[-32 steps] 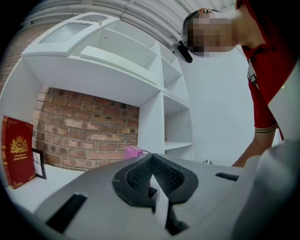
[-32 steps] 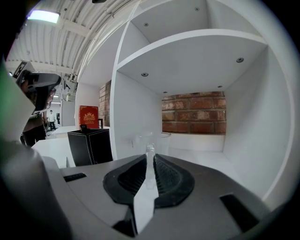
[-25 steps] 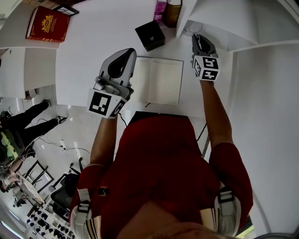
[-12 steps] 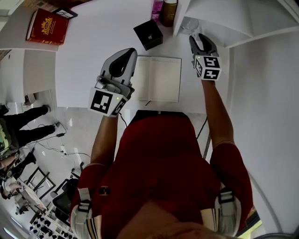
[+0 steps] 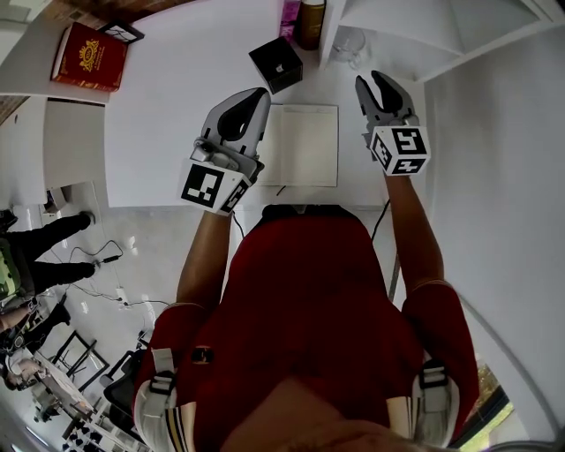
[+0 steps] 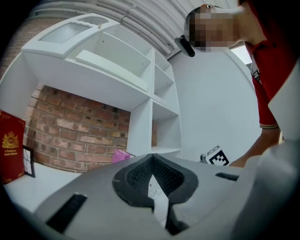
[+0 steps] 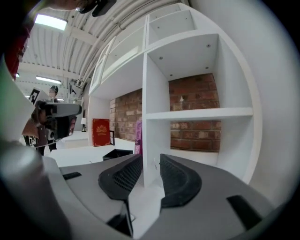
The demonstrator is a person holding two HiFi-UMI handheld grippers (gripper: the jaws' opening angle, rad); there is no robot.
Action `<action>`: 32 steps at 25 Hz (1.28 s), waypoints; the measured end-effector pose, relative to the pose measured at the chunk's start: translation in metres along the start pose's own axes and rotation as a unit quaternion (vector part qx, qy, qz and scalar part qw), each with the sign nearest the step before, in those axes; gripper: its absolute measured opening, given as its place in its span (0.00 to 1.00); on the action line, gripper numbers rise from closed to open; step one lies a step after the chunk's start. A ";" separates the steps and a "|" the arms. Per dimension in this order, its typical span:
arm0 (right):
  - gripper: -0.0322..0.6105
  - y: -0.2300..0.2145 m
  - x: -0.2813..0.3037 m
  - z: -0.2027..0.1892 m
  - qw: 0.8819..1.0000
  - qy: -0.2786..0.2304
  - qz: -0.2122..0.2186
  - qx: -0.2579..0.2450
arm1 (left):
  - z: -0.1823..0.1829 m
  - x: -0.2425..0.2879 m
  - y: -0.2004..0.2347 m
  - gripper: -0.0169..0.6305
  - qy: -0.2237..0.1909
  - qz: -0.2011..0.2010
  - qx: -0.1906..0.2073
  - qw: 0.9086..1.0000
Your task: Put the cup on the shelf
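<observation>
Table (image 5: 177,97): notebook (image 5: 302,146) at near edge, centre. Box (image 5: 281,64) behind it, slightly left. Carton (image 5: 290,13) and bottle (image 5: 311,22) side by side at the back, bottle just left of shelf (image 5: 397,26). Shelf on table's right end, with cup (image 5: 346,44) in its bottom bay. Book (image 5: 90,46) upright at the wall, far left, and frame (image 5: 124,33) just right of it. Left gripper (image 5: 259,94) over notebook's left edge. Right gripper (image 5: 378,81) before the cup, apart.

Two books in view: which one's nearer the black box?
The flat white rectangular book, lying right beside the small black box. The red hardcover book with a gold emblem stands far off to the left.
</observation>
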State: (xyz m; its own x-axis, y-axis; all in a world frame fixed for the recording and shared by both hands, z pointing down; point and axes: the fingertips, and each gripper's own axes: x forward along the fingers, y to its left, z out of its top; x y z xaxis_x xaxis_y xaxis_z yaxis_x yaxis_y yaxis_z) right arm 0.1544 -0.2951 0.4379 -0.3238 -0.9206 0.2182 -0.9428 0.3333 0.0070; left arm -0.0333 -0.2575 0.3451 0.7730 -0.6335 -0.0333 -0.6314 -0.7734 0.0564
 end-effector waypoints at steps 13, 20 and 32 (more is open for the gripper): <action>0.10 0.080 -0.062 0.089 0.993 -0.100 0.059 0.001 | 0.023 -0.012 -0.032 0.03 -0.025 -0.032 0.000 0.999; 0.06 0.103 -0.083 0.104 0.990 -0.121 0.072 -0.009 | 0.027 -0.019 -0.049 0.03 -0.029 -0.044 0.005 0.999; 0.05 0.129 -0.101 0.115 0.987 -0.136 0.085 -0.018 | 0.035 -0.029 -0.057 0.03 -0.026 -0.053 0.006 0.998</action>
State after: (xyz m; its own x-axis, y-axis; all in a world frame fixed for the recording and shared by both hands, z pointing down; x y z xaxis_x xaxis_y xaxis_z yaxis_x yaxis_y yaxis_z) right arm 0.0564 -0.1824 0.3043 -0.4908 -0.8697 -0.0512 -0.8713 0.4900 0.0288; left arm -0.0224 -0.1960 0.3085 0.8316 -0.5480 -0.0896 -0.5470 -0.8363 0.0385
